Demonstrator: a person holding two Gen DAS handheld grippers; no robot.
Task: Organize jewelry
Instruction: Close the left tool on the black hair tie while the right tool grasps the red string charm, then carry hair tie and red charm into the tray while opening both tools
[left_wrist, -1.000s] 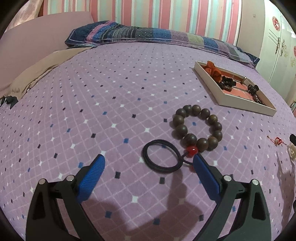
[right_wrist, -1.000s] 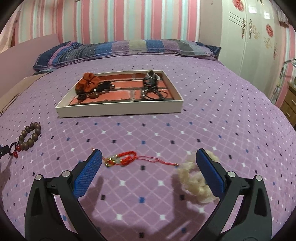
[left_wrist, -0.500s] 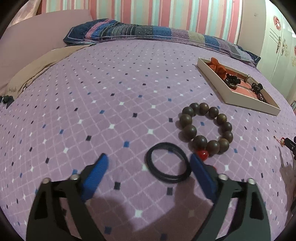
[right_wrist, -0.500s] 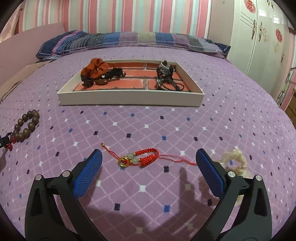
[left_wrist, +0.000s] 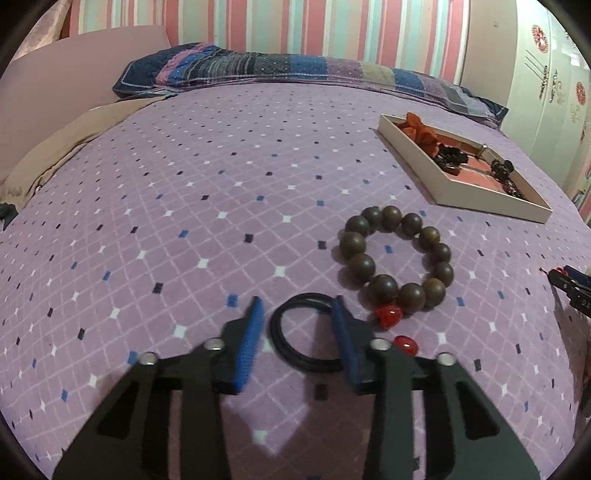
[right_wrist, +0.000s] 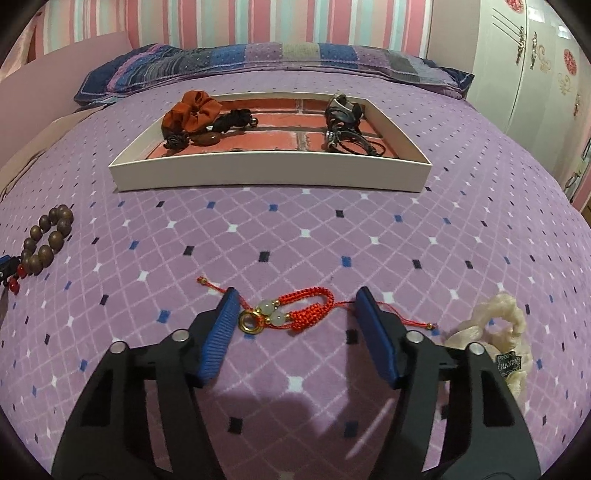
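In the left wrist view a black ring (left_wrist: 291, 350) lies on the purple bedspread, just left of a wooden bead bracelet (left_wrist: 362, 266) with red beads (left_wrist: 388, 317). My left gripper (left_wrist: 297, 304) is low over the ring and its jaws are closing. The ring's left part lies between them, a gap shows at the left pad, and the right finger crosses the ring's right side. In the right wrist view my right gripper (right_wrist: 297, 308) straddles a red cord bracelet (right_wrist: 308, 314) with pale beads and a gold ring. Its jaws are closing and the pads stand clear of the knotted middle.
A white tray (right_wrist: 273, 170) with a brick-pattern floor sits farther up the bed, holding an orange scrunchie (right_wrist: 192, 110) and dark hair ties. A cream scrunchie (right_wrist: 495, 325) lies right of the right gripper. Pillows line the head of the bed; a wardrobe stands at right.
Both pairs of jaws have narrowed from wide open. The right gripper has sunk toward the red cord bracelet, which now lies between its fingers. The left gripper has closed in around the black ring.
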